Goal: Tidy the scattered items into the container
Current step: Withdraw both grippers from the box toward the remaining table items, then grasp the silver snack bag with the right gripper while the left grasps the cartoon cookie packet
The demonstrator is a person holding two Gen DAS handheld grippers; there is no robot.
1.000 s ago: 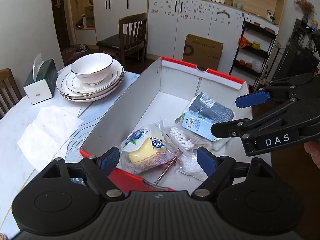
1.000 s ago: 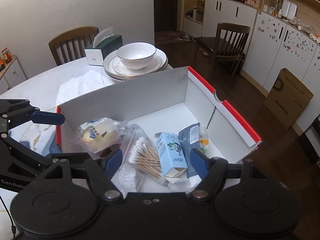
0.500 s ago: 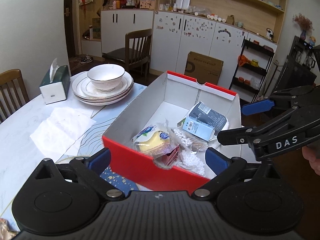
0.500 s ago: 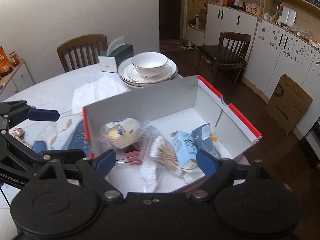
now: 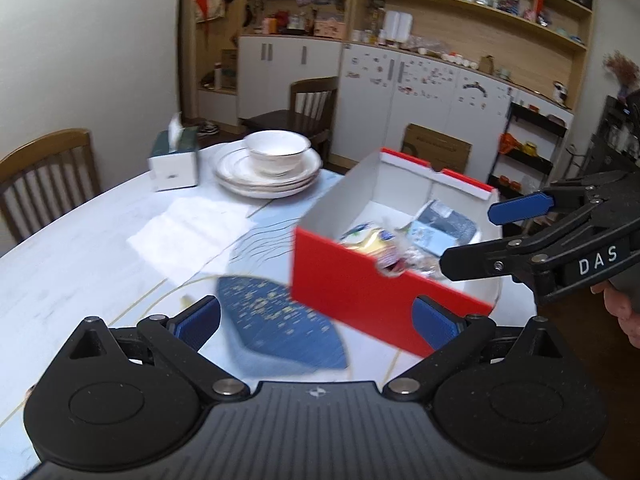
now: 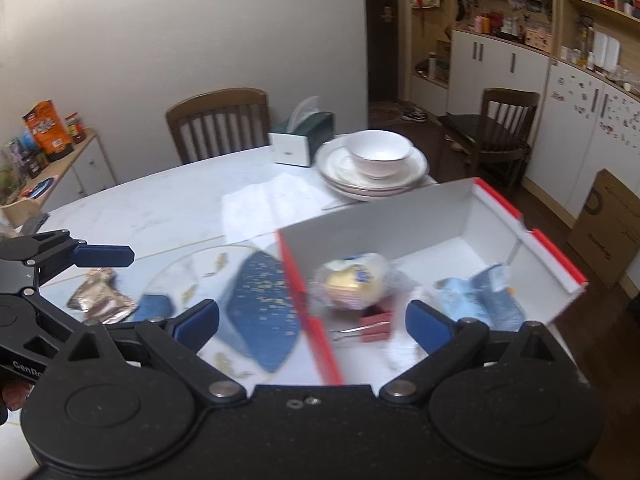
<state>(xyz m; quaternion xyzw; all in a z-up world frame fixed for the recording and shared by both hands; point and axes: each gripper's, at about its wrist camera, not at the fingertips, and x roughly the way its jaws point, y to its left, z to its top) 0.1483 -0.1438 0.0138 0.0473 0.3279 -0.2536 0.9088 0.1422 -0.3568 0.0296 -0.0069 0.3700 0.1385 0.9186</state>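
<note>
Crinkled foil wrapper (image 6: 102, 298) lies loose on the bench (image 6: 160, 216) at about nine o'clock from the right claw (image 6: 312, 320), well outside the red box (image 6: 532, 240) that holds the bagged bun (image 6: 356, 280). Left claw (image 6: 100, 256) hovers just above it, nearer, jaws wide and empty. Right claw's jaws are opening with nothing gripped. Wrapper's long axis looks to run roughly eight-to-two.

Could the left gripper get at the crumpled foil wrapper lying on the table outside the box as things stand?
Probably yes. The foil wrapper lies in the open on the table, left of the red-and-white box, nothing on top of it. The left gripper hangs close above it, jaws wide and empty.
</note>
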